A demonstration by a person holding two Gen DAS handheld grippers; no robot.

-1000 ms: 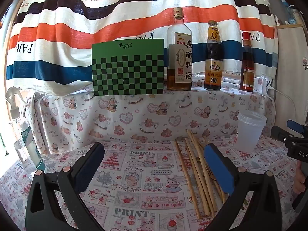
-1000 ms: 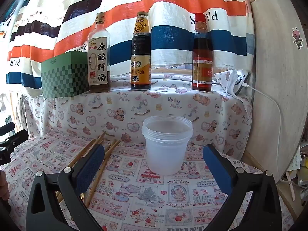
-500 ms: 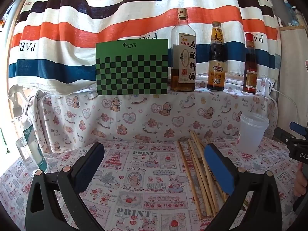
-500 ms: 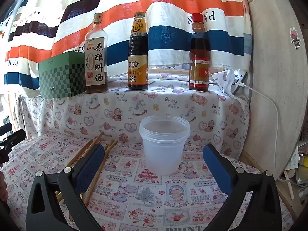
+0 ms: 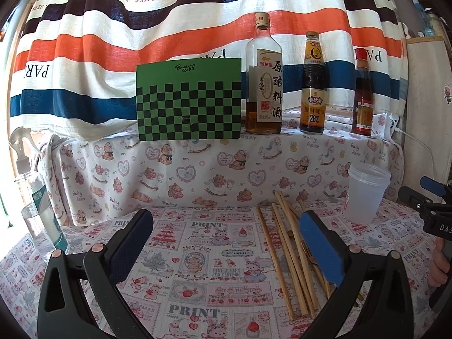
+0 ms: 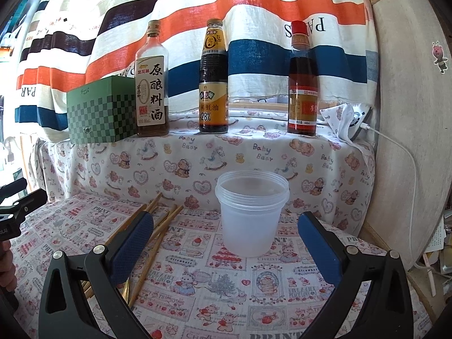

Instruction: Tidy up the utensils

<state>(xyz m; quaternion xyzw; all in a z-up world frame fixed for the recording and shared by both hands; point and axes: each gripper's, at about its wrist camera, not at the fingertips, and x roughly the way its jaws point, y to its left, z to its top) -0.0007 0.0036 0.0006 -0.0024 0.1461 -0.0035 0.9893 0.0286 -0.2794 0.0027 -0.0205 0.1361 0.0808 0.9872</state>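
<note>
Several wooden chopsticks [image 5: 285, 257] lie in a loose bundle on the printed tablecloth, partly under my left gripper's right finger. A thin metal utensil peeks out beside them. My left gripper [image 5: 226, 240] hovers open above the cloth, nothing between its fingers. A translucent plastic cup [image 6: 251, 212] stands upright in front of my right gripper [image 6: 224, 243], which is open and empty. The chopsticks [image 6: 158, 231] reach past its left finger. The cup [image 5: 367, 195] stands to the right of the chopsticks in the left wrist view.
A raised ledge behind holds a green checkered box [image 5: 188, 99] and three sauce bottles [image 5: 264, 76], [image 5: 313, 84], [image 5: 363, 93]. A spray bottle [image 5: 31, 192] stands at the left edge. A white cable [image 6: 406, 163] runs down the right wall. A striped curtain hangs behind.
Both views have drifted slightly; the left wrist view has pulled back a little, so the box and bottles sit lower. Both grippers stay open and nothing on the table has moved.
</note>
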